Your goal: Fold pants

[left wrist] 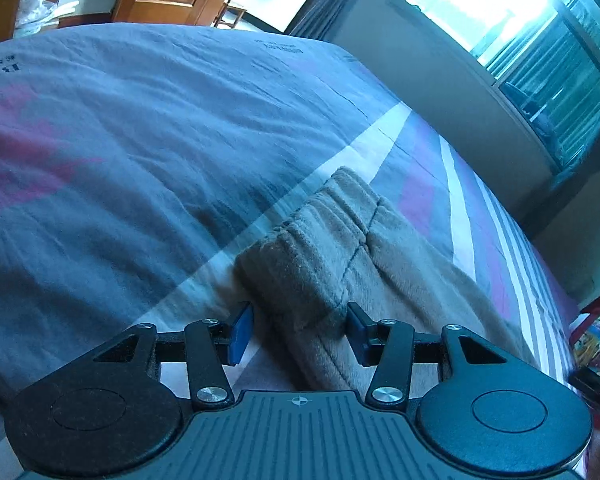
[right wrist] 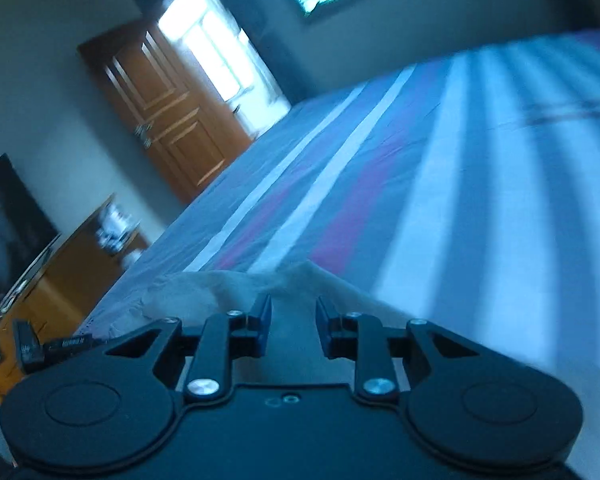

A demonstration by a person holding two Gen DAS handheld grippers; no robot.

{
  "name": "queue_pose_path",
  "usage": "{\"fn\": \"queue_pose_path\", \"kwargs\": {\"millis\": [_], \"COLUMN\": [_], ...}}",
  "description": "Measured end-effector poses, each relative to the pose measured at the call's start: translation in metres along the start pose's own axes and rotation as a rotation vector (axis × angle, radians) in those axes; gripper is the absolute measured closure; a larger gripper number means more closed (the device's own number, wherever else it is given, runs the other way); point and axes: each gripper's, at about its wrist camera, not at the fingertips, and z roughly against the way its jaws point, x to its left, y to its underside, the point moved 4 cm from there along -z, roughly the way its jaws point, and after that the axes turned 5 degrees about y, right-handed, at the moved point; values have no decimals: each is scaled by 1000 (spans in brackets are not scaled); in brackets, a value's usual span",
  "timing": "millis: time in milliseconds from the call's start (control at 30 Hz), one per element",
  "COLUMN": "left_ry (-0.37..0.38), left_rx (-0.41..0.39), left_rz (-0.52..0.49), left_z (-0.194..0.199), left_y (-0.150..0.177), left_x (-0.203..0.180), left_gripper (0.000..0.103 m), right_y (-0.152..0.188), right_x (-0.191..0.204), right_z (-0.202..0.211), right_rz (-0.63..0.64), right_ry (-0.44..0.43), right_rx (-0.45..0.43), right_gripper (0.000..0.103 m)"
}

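The pants (left wrist: 340, 240) are brown and fleecy. They lie folded on the striped bed cover (left wrist: 140, 140), their ribbed waistband pointing away from me. My left gripper (left wrist: 300, 332) hovers low over their near folded corner. The corner sits in the gap between the blue pads (left wrist: 240, 334), which stand apart and do not press on it. In the blurred right wrist view, my right gripper (right wrist: 294, 320) stands narrowly open just behind a rumpled edge of the pants (right wrist: 204, 296). Nothing is pinched between its fingers.
The bed cover (right wrist: 420, 180) stretches far ahead in both views. A wooden door (right wrist: 172, 120), a dark screen (right wrist: 8, 232) and a wooden cabinet (right wrist: 72, 280) stand off the bed's left side. A bright window (left wrist: 500, 12) and a colourful object (left wrist: 596, 340) are on the right.
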Motion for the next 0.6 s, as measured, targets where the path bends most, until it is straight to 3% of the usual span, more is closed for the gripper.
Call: {"fn": "queue_pose_path", "kwargs": {"millis": [67, 200, 267, 333, 433, 533, 600], "left_ry": [5, 20, 21, 23, 37, 55, 68], "left_rx": [-7, -9, -14, -20, -27, -27, -25], "left_rz": [8, 6, 1, -4, -9, 5, 20], "left_z": [-4, -12, -14, -15, -13, -15, -16], "left_y": [-1, -1, 1, 2, 5, 6, 4], "left_x": [0, 0, -1, -2, 0, 5, 6], "left_gripper": [49, 49, 55, 58, 60, 60, 60], "right_y": [-13, -20, -23, -19, -17, -17, -18], "right_x": [2, -2, -7, -8, -1, -1, -5], "right_z": [-42, -86, -100, -102, -100, -100, -110], "right_rz": [39, 100, 110, 105, 146, 137, 112], "right_ry": [18, 41, 37, -28, -119, -172, -125], "right_rx": [59, 118, 147, 194, 250, 282, 293], "right_gripper": [74, 66, 66, 77, 81, 78, 69]}}
